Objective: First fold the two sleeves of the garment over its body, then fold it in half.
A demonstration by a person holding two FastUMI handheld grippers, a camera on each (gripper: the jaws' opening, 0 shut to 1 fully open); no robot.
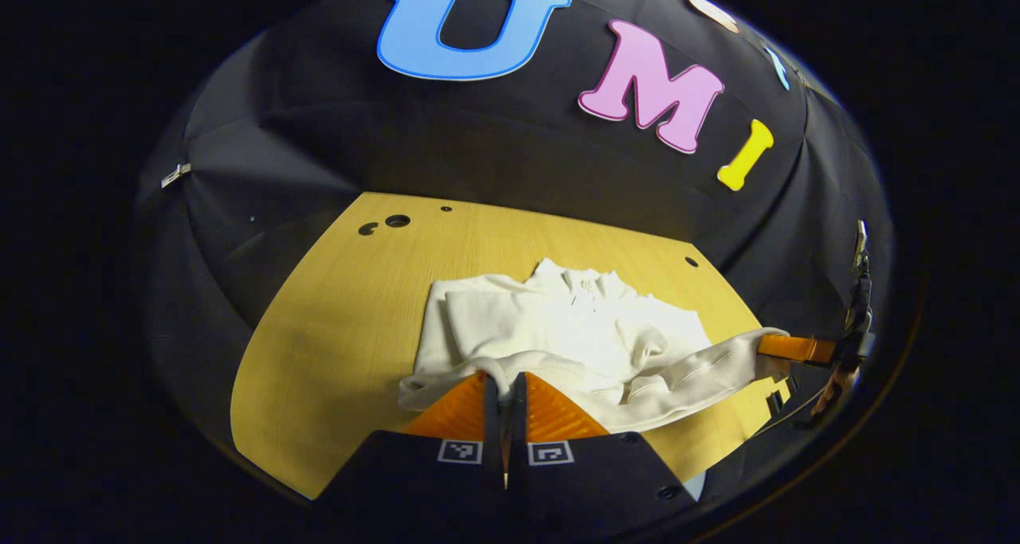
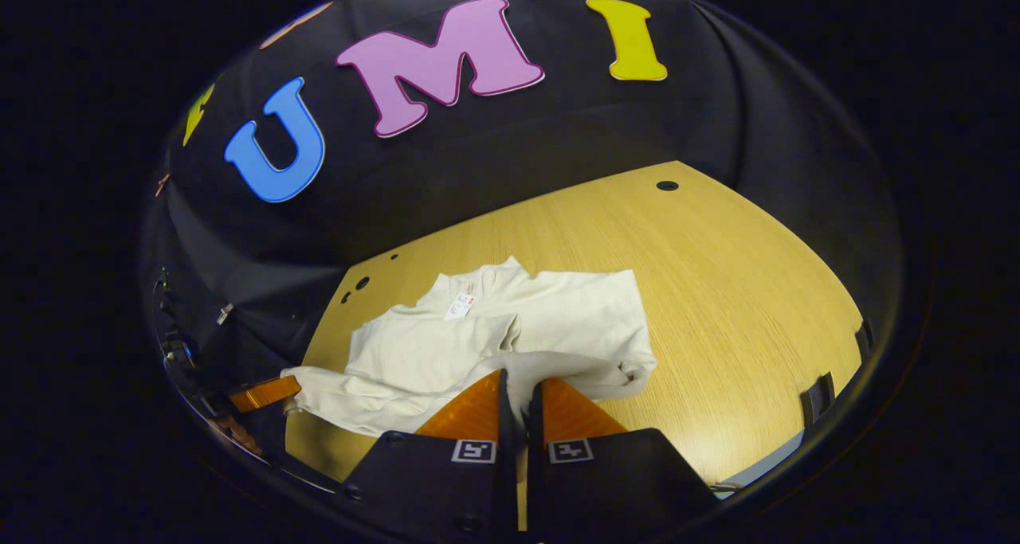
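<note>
Garment (image 1: 558,321) hem is pinched by both closed grippers, left (image 1: 504,389) and right (image 2: 522,393); folded sleeves, seemingly loose, could slip out mid-fold

My table, with one garment on it

The wooden table (image 2: 717,289) spreads ahead of my right gripper (image 2: 522,393); a cream garment (image 2: 494,337) lies on it, just beyond my fingertips.

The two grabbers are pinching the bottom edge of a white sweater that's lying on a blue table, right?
Almost. The table is yellow wood, not blue, as the right gripper view shows. The rest holds: the left gripper and right gripper each pinch the near edge of the white sweater.
</note>
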